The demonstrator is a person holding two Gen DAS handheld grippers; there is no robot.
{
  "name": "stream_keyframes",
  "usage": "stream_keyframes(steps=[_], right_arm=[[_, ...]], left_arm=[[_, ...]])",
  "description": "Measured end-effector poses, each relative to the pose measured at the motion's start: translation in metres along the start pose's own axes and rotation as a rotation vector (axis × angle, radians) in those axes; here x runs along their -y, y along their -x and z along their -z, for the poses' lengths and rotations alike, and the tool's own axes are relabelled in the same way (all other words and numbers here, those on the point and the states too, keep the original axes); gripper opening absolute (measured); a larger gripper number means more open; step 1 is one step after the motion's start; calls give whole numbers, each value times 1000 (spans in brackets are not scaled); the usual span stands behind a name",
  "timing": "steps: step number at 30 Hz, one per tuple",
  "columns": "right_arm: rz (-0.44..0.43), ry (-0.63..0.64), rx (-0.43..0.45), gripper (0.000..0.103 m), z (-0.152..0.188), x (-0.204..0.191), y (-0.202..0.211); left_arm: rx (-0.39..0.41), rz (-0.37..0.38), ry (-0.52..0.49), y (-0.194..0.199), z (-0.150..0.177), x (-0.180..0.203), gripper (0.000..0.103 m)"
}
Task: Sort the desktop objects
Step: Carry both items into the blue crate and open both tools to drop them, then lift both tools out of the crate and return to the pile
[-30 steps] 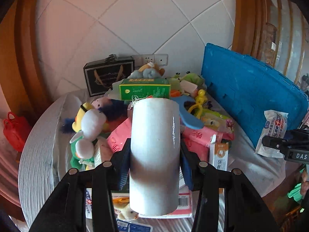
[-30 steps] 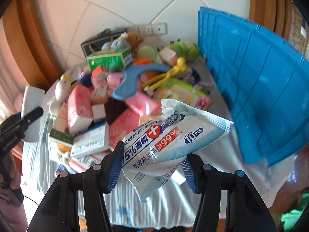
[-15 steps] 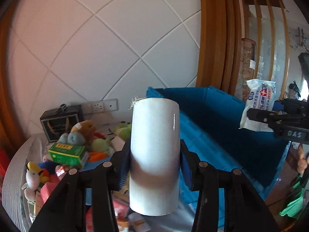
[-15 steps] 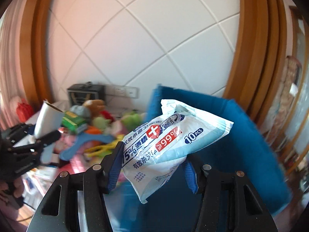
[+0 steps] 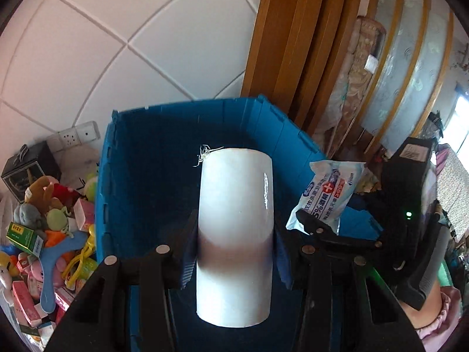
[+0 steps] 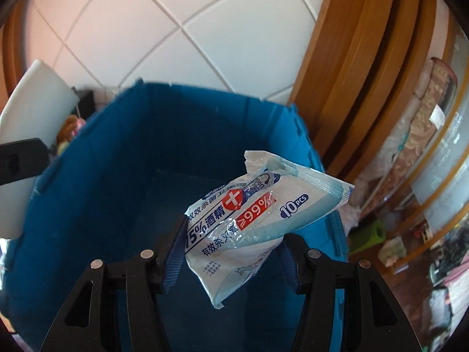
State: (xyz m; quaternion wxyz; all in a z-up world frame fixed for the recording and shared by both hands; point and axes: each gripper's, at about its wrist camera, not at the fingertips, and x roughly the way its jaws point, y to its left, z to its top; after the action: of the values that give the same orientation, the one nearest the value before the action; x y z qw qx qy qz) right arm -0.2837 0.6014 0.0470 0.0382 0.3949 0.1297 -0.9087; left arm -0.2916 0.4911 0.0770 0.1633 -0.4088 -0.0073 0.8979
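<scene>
I had both grippers angled down over the open blue crate (image 5: 152, 158): the left gripper (image 5: 234, 252) clamped on the white roll (image 5: 236, 234) and the right gripper (image 6: 231, 249) clamped on the wipes packet (image 6: 258, 217). Only the left wrist view showed the heap of toys and boxes (image 5: 44, 234) left of the crate, plus the other gripper's packet over its right wall.
</scene>
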Motion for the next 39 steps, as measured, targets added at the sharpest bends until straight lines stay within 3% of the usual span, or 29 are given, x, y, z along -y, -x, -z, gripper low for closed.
stream_keyframes(steps=[7, 10, 13, 16, 20, 26, 29, 30, 31, 39], right_arm=[[-34, 45, -175, 56, 28, 20, -59], [-118, 9, -291, 56, 36, 25, -89], [-49, 30, -344, 56, 43, 28, -107], [-57, 19, -372, 56, 48, 31, -117], [-26, 59, -378, 56, 52, 24, -119], [-11, 101, -393, 58, 60, 17, -120], [6, 119, -404, 74, 60, 21, -122], [10, 123, -401, 88, 60, 20, -120], [20, 127, -394, 93, 60, 20, -117], [78, 154, -297, 102, 43, 22, -71]], left_arm=[[-267, -113, -43, -105, 24, 4, 45], [-373, -131, -74, -131, 45, 0, 45], [-433, -119, -68, -140, 56, -2, 45], [-422, -144, -86, -137, 57, 2, 46], [-377, -163, -136, -127, 60, 10, 62], [-395, -172, -134, -125, 63, 11, 63], [-392, -167, -138, -125, 58, 4, 63], [-393, -164, -138, -131, 54, -1, 63], [-393, -161, -137, -130, 53, -2, 63], [-296, -105, -113, -106, 42, -4, 63]])
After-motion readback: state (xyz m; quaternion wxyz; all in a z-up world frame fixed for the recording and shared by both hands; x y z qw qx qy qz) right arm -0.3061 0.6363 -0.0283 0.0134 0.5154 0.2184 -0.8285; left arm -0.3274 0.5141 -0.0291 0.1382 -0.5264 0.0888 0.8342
